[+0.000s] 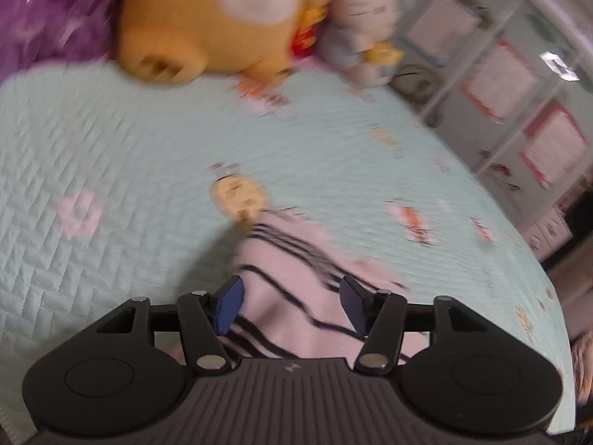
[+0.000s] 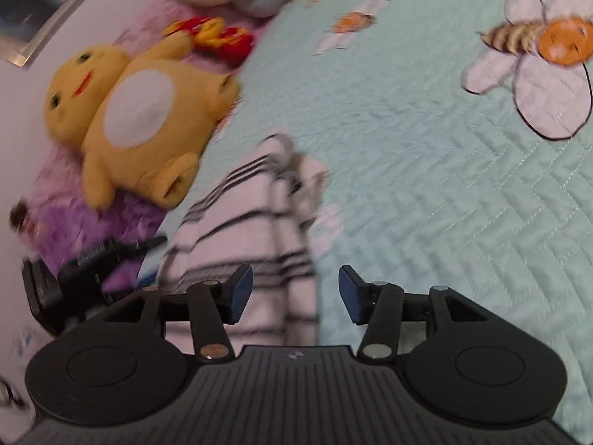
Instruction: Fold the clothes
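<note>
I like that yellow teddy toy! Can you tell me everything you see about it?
The yellow plush toy looks soft and furry, with a big white tummy patch, dark eyes, a red mouth and stubby arms and feet. It lies on its back on purple fluffy fabric at the edge of the mint quilt. Neither gripper touches it.

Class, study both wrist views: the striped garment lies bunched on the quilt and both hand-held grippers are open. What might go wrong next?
1. The striped garment is bunched, so the right hand-held gripper may pinch several layers rather than one edge.
2. The yellow plush toy lies close by; a spread cloth might snag it.
3. Both views are blurred, so the left hand-held gripper may miss the hem.
</note>
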Motion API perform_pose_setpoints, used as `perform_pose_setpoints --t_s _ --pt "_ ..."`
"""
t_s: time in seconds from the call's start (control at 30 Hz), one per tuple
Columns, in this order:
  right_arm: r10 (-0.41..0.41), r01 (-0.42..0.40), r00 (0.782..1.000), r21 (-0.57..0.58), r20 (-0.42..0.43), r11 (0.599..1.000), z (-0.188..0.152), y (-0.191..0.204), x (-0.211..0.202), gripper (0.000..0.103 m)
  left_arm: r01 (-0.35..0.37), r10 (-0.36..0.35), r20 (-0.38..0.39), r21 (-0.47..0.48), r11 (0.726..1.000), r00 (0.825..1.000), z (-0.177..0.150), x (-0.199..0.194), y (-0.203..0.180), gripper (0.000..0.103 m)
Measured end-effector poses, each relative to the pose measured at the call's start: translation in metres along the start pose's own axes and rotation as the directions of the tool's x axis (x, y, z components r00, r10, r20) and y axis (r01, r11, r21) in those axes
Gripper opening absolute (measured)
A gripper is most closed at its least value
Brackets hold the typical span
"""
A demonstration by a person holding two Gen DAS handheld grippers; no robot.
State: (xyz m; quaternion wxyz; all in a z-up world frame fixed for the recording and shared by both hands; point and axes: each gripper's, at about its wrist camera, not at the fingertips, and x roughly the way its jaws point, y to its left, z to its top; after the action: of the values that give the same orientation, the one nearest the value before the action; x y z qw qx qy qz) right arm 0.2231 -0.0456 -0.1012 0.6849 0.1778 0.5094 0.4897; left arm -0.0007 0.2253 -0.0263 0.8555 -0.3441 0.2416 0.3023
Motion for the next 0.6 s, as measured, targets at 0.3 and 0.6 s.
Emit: perform_pose_setpoints --t_s 0.3,0.6 --pt "-0.037 0.036 0.999 0.006 0.041 0.999 -0.064 -0.018 -0.115 0.060 -0.124 0.187 -0.175 0.322 0.939 0.967 -0.077 0.011 -0.077 0.076" --pt "-0.241 0.202 0.927 0.159 0.287 0.967 -0.120 -0.103 -0.283 0.071 0.347 -0.130 -0.509 0.359 0.867 0.851 -0.197 -0.010 -0.226 0.077"
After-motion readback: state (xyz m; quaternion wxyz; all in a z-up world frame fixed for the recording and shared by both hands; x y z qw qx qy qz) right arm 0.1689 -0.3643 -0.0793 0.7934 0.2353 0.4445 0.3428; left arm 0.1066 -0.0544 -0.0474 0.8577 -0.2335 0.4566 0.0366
